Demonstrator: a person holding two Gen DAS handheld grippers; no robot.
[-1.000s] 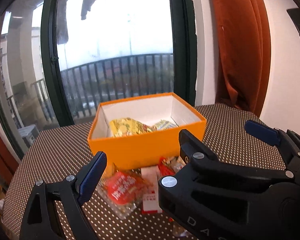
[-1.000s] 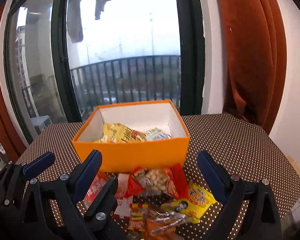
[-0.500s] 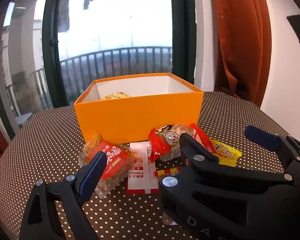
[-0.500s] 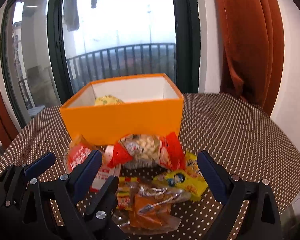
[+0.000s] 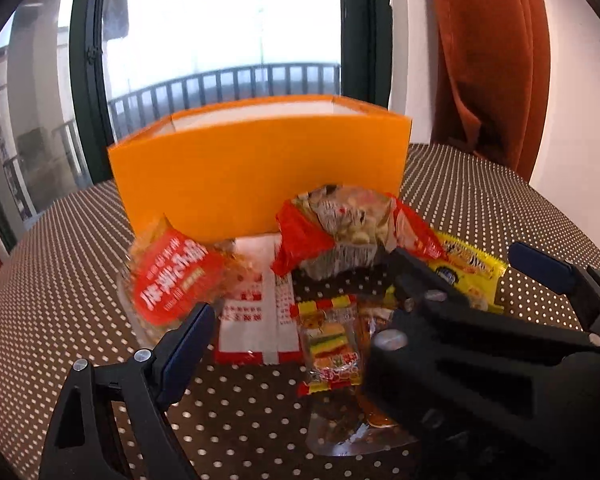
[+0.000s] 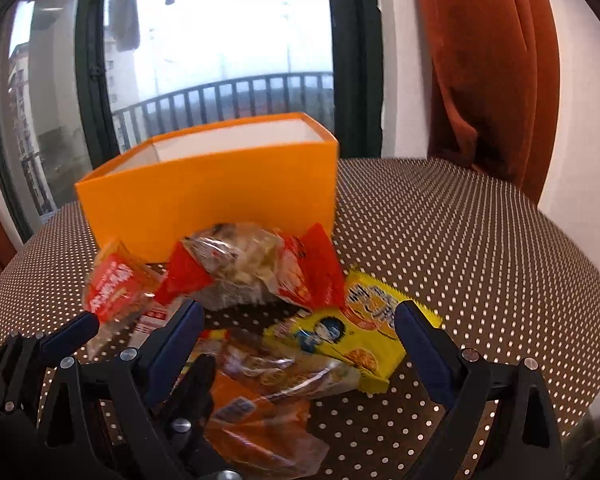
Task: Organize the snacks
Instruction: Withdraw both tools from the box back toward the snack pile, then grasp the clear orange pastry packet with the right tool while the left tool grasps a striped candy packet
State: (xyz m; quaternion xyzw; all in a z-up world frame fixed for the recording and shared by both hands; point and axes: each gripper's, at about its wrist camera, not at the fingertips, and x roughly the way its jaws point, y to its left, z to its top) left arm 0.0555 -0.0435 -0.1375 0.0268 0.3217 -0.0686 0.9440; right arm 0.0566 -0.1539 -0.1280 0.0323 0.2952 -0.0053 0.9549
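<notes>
Loose snack packets lie heaped on the brown dotted tablecloth (image 6: 480,240) before the open orange cardboard box (image 6: 212,196). The flat yellow foil packet (image 6: 352,332) lies long axis diagonal, pointing towards the box. Left gripper (image 5: 300,320) and right gripper (image 6: 296,340) hover over the heap, jaws apart, empty.

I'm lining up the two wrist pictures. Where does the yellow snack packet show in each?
Left wrist: yellow snack packet lies right of centre, partly behind the right gripper.
Right wrist: it lies lower centre, flat on the dotted tablecloth.
Shared landmark: the orange box behind the snack pile.
</notes>
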